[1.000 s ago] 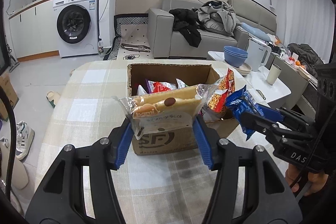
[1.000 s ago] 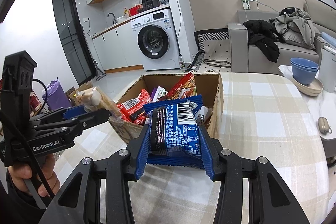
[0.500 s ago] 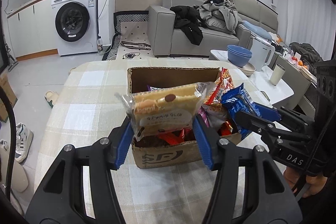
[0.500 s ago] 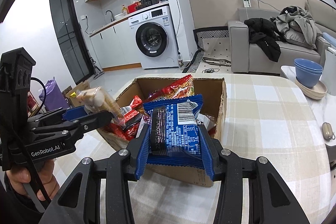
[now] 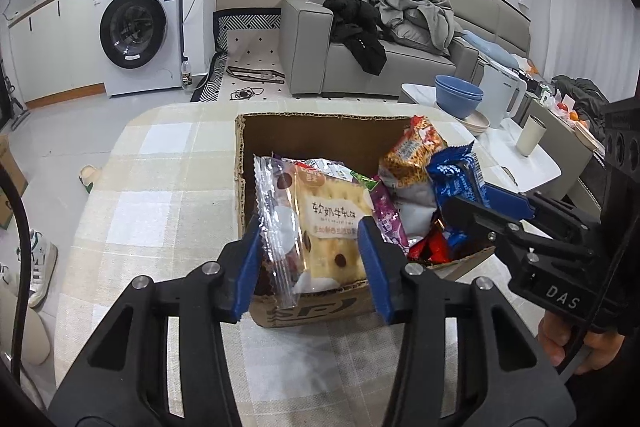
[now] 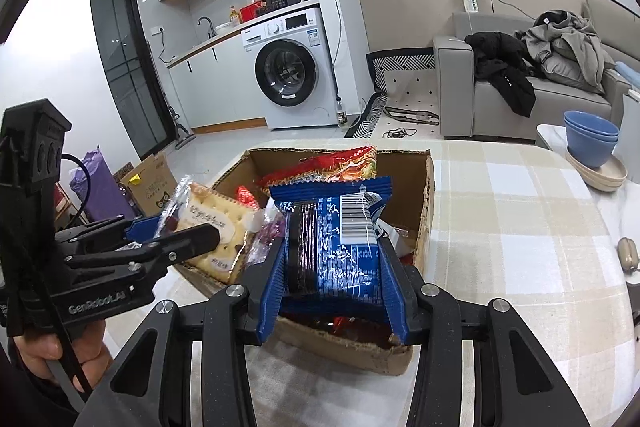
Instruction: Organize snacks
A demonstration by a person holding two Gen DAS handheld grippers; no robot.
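Note:
An open cardboard box (image 5: 240,155) holding several snack packets stands on the checked tablecloth; it also shows in the right wrist view (image 6: 424,195). My left gripper (image 5: 310,247) is shut on a clear-wrapped cracker packet (image 5: 324,223) tilted over the box's near edge. My right gripper (image 6: 334,263) is shut on a blue biscuit packet (image 6: 340,239) held over the box's near side. Each gripper shows in the other's view: the right (image 5: 472,203) and the left (image 6: 180,231).
A red and orange noodle bag (image 5: 412,151) leans against the box's far right wall. Blue bowls (image 5: 458,101), a white kettle (image 5: 502,95) and a cup (image 5: 530,135) stand on a side table right. A small beige object (image 6: 628,255) lies on the tablecloth.
Both grippers have moved forward and tipped down over the box. The cracker packet has turned from lying flat to upright. The blue packet now hangs over the box's contents.

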